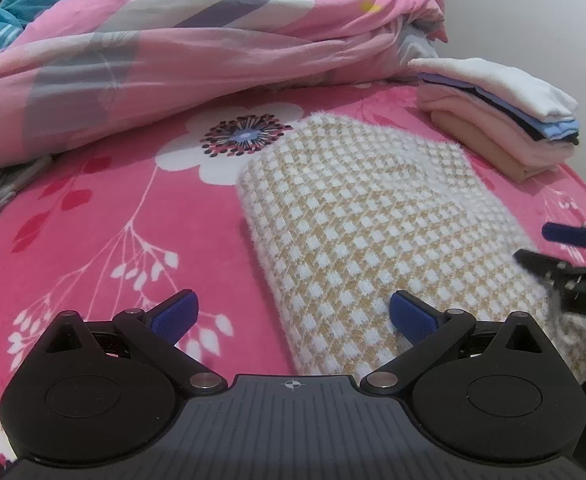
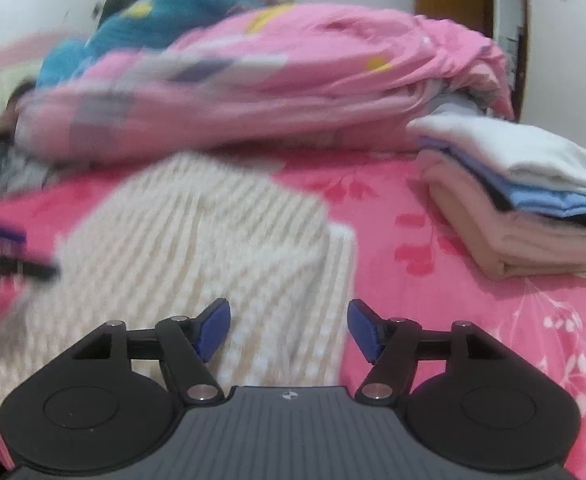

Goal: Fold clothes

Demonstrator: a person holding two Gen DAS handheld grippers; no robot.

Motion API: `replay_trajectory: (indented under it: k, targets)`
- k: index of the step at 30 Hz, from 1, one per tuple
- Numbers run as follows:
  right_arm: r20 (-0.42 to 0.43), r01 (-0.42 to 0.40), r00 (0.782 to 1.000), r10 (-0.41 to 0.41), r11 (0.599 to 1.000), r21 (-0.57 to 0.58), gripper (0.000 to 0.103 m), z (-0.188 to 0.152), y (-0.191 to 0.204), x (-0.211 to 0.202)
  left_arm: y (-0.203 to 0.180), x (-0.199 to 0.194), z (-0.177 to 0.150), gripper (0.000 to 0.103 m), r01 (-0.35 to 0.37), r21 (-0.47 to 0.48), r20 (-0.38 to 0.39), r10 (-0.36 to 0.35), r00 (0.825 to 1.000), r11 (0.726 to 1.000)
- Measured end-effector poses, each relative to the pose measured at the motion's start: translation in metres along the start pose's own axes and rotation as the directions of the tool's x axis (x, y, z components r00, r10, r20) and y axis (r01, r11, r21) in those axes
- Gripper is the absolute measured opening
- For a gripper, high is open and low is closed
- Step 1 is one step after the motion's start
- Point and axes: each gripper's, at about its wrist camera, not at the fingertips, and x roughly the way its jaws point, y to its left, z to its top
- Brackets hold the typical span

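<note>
A folded beige-and-white checked knit garment [image 1: 365, 224] lies on the pink flowered bedspread [image 1: 105, 216]; it also shows, blurred, in the right wrist view [image 2: 213, 232]. My left gripper [image 1: 293, 314] is open and empty, its fingers astride the garment's near left corner. My right gripper [image 2: 289, 330] is open and empty, just above the garment's near right edge. The right gripper also shows at the right edge of the left wrist view [image 1: 565, 248]. A stack of folded clothes [image 1: 501, 116] sits at the far right, also in the right wrist view [image 2: 521, 192].
A bunched pink quilt [image 1: 197, 40] lies across the back of the bed, with a teal blanket [image 2: 153, 24] behind it. A white wall [image 1: 533, 8] stands behind the stack. The bed's edge falls away at the right.
</note>
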Motion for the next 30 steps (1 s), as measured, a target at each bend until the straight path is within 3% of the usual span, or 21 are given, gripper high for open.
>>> replay_trajectory:
  k: [3, 5, 17, 30]
  targets:
    - [0.001, -0.002, 1.000, 0.002, 0.999, 0.032, 0.070, -0.008, -0.001, 0.002, -0.002, -0.001, 0.000, 0.103, -0.010, 0.006, -0.001, 0.010, 1.000, 1.000]
    - [-0.002, -0.003, 1.000, 0.003, 0.997, 0.071, 0.078, -0.009, -0.007, 0.003, -0.003, -0.002, -0.001, 0.103, -0.017, 0.011, 0.000, 0.017, 1.000, 1.000]
    - [0.041, -0.056, 0.998, 0.050, 0.983, 0.173, 0.082, -0.023, -0.025, 0.007, -0.007, -0.004, -0.001, 0.103, -0.048, 0.031, 0.008, 0.048, 0.999, 0.998]
    - [0.098, -0.176, 0.984, 0.150, 0.912, 0.371, 0.087, -0.046, -0.050, 0.017, 0.004, -0.008, -0.011, 0.103, -0.007, -0.029, 0.064, 0.009, 0.998, 1.000]
